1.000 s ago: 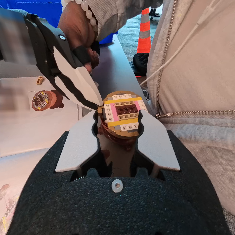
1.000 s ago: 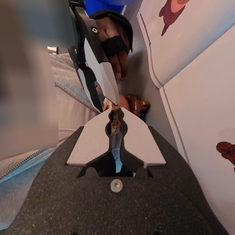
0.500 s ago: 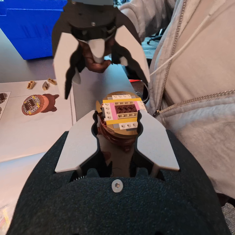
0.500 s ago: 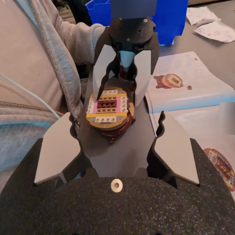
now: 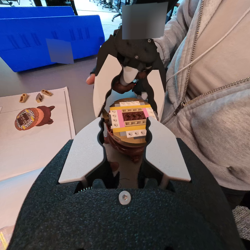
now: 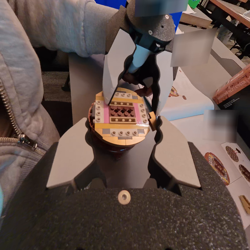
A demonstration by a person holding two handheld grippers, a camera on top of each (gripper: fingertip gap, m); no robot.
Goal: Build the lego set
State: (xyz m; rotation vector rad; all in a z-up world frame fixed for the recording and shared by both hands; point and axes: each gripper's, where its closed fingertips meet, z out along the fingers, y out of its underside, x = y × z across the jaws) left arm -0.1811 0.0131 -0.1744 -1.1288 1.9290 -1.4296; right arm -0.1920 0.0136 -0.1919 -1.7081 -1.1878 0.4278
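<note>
- The lego model, a round tan disc on a dark brown base, stands on the grey bench at the centre of both views, near the bench edge beside the person's grey hoodie.
- Its top carries white studded strips, yellow and pink bands and a dark brown studded patch in the middle.
- The left gripper is gripping the lego model, one finger pressed against each side of the disc; in the right wrist view one of its fingertips lies over the top at 11 o'clock.
- The right gripper is spread wide, its fingers flanking the disc; whether they touch it I cannot tell.
- A small tan piece juts from the disc's rim at 3 o'clock in the right wrist view, just beside the right gripper's finger.
- In the left wrist view, at 9 o'clock, an instruction sheet lies on the bench with three loose tan pieces on its far edge.
- A blue bin sits at 11 o'clock.
- A brown box shows at 2 o'clock in the right wrist view.
</note>
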